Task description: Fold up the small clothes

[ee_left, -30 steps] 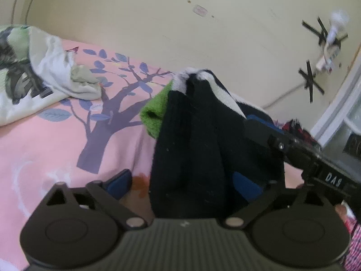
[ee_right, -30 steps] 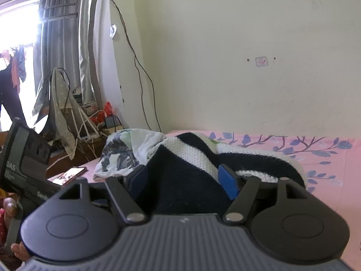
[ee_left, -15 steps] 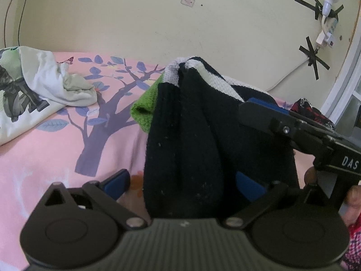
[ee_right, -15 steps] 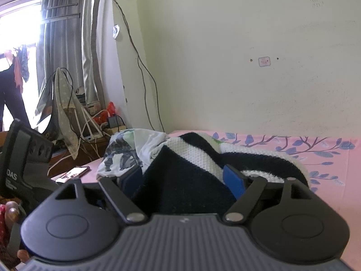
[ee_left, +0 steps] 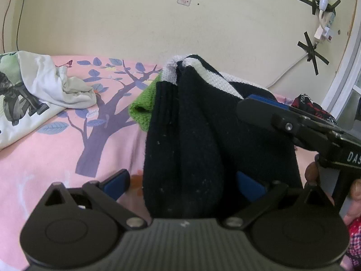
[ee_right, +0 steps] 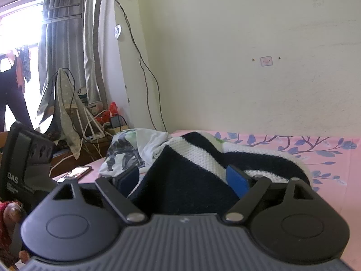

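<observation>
Left gripper [ee_left: 183,184]: jaws spread wide, the dark knitted garment [ee_left: 198,135] rising between them; the left pad stands clear of the cloth, contact at the right pad cannot be confirmed. Right gripper [ee_right: 183,179]: jaws have just been opening, the same garment [ee_right: 180,180] lying between the blue pads, not visibly pinched. The garment, navy with white bands and a green part [ee_left: 144,106], is heaped on the pink tree-print bed sheet [ee_left: 56,149]. Further left on the bed lies a crumpled white printed shirt [ee_left: 33,94]. A phone [ee_right: 76,172] rests at the bed edge. Cream wall [ee_left: 158,22] behind.
</observation>
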`<state>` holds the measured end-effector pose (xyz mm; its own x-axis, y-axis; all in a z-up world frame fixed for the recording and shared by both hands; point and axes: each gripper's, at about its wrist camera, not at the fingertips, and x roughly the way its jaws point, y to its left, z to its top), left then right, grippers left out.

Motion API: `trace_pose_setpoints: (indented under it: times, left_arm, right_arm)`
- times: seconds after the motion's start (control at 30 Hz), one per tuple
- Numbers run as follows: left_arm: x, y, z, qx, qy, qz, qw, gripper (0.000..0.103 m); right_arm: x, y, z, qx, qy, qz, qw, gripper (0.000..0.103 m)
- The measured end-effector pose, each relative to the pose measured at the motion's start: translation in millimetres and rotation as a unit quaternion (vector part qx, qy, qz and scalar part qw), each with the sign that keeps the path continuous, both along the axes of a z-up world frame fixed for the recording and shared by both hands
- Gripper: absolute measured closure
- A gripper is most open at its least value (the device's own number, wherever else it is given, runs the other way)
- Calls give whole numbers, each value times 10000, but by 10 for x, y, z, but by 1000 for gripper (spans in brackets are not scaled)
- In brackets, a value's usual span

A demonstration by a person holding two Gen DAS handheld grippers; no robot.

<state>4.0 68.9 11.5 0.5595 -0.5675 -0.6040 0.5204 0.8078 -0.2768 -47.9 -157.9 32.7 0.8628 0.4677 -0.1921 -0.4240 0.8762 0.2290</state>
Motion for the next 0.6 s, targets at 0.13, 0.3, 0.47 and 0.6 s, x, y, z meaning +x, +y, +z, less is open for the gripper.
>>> trace_pose_setpoints:
  times: [0.13,0.3,0.47,0.6]
  left_arm:
    - [-2,10,1,-28,13,-10,10000,0]
    - [23,93,2,-296,116,-8,9995,0]
    - [57,183,-4,-640,235,20,9977,0]
    - [71,178,-4,-702,258,41,9972,0]
  right_arm:
    - [-2,13,2,1,0,-17,10000,24]
    - [1,12,0,4,1,-23,10000,23]
    - [-1,21,0,2,1,-25,10000,22]
    - [2,26,-1,6,0,-41,10000,22]
